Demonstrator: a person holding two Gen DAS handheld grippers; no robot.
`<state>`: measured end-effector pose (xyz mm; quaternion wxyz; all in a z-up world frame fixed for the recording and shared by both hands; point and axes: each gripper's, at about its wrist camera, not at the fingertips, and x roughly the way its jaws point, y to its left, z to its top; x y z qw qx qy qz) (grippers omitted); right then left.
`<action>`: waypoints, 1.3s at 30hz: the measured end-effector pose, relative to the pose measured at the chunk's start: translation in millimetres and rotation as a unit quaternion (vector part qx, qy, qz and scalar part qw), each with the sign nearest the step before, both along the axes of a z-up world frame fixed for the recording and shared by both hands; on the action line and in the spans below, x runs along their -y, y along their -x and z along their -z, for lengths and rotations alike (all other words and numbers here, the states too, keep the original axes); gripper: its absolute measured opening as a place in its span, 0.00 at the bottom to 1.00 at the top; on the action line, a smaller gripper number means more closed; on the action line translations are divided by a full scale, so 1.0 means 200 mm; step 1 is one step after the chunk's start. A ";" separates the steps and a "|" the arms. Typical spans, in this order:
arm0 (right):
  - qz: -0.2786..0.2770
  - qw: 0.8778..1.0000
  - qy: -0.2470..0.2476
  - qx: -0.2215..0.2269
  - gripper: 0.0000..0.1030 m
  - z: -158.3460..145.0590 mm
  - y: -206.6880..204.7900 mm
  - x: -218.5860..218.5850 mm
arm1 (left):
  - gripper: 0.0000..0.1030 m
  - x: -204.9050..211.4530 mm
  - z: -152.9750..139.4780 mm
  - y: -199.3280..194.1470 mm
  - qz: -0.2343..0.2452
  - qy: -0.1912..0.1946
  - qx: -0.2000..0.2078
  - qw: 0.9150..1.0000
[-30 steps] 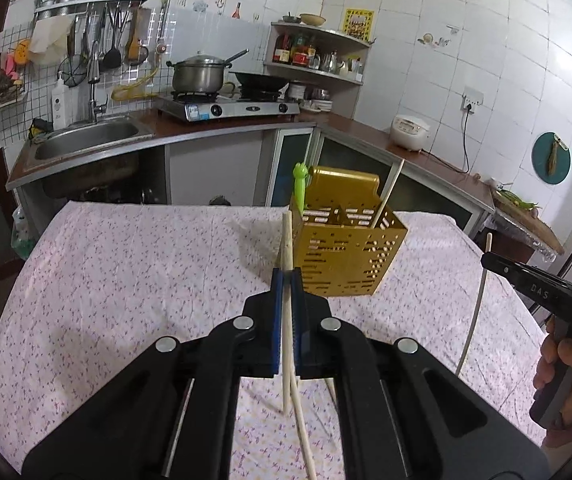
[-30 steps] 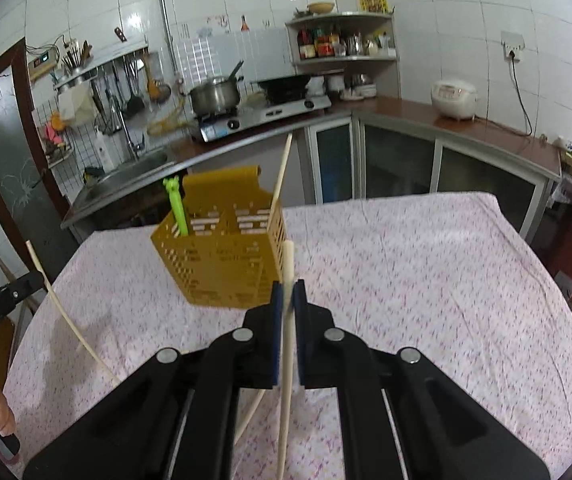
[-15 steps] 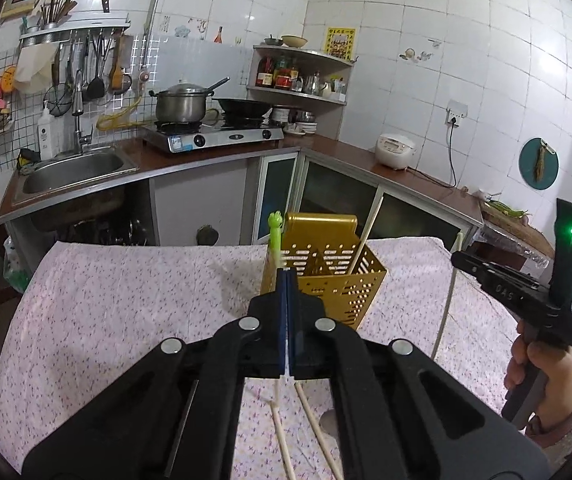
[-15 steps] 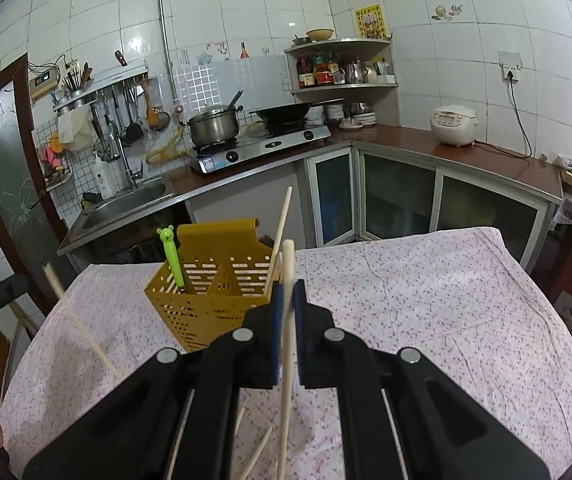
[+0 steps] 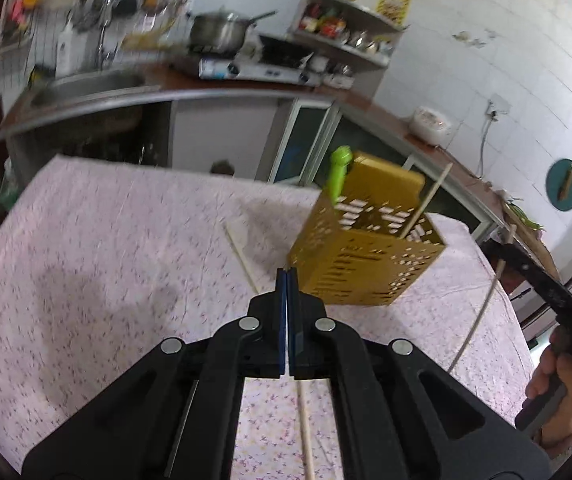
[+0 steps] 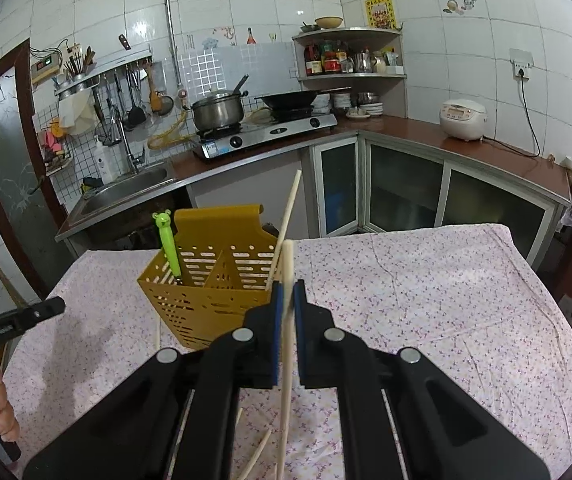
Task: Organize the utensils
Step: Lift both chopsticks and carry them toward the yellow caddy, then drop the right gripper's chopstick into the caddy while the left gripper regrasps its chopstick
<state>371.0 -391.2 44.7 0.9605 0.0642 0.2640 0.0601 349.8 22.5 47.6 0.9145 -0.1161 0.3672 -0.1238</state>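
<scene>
Over the flowered tablecloth [image 6: 426,280], the right gripper [image 6: 288,292] pinches a pale chopstick [image 6: 286,340] upright, its top level with the rim of the yellow utensil caddy [image 6: 209,280] just behind. One chopstick [image 6: 286,224] already leans in the caddy's right compartment, a green frog-topped utensil [image 6: 167,248] stands in the left. The left gripper [image 5: 287,280] has its pads pressed together with nothing visible between them, and loose chopsticks [image 5: 241,260] lie on the cloth beside the caddy [image 5: 370,256]. Best play now, I'd say: lift until the lower tip clears the rim, centre it over the right compartment, keep the stick near vertical, then release low so it doesn't bounce out.
</scene>
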 end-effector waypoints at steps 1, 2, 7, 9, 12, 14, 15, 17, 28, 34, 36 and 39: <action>0.001 1.000 0.000 -0.003 0.06 0.01 -0.01 0.01 | 0.00 -0.01 0.02 -0.01 0.000 0.004 -0.005 1.000; 0.002 1.000 -0.001 -0.006 0.06 0.02 -0.02 0.01 | 0.00 -0.01 0.04 -0.03 0.001 0.004 -0.010 1.000; 0.001 1.000 0.000 -0.023 0.06 0.07 -0.07 0.02 | 0.00 -0.01 0.13 -0.09 -0.002 0.005 -0.038 0.999; 0.003 1.000 -0.003 -0.028 0.06 0.08 -0.09 0.03 | 0.00 -0.03 0.18 -0.14 -0.005 0.013 -0.053 0.998; 0.007 0.999 -0.011 -0.046 0.06 0.10 -0.15 0.08 | 0.00 -0.03 0.25 -0.25 -0.009 0.014 -0.077 0.997; 0.010 0.998 -0.011 -0.057 0.06 0.12 -0.19 0.11 | 0.00 -0.03 0.33 -0.34 -0.013 0.020 -0.103 0.994; 0.012 0.998 -0.011 -0.060 0.06 0.13 -0.21 0.12 | 0.00 -0.03 0.36 -0.38 -0.015 0.024 -0.113 0.993; 0.014 0.998 -0.013 -0.066 0.06 0.15 -0.24 0.14 | 0.00 -0.02 0.42 -0.46 -0.019 0.022 -0.128 0.991; 0.032 0.994 -0.006 -0.108 0.06 0.28 -0.45 0.25 | 0.05 0.08 0.61 -0.82 -0.039 -0.013 -0.182 0.982; 0.037 0.991 -0.014 -0.131 0.06 0.36 -0.56 0.29 | 0.15 0.09 0.64 -0.91 -0.044 -0.027 -0.198 0.979; 0.038 0.990 -0.017 -0.134 0.06 0.38 -0.58 0.31 | 0.18 0.11 0.64 -0.93 -0.040 -0.035 -0.200 0.978; 0.040 0.989 -0.019 -0.139 0.06 0.41 -0.60 0.32 | 0.14 0.13 0.64 -0.96 -0.045 -0.047 -0.202 0.977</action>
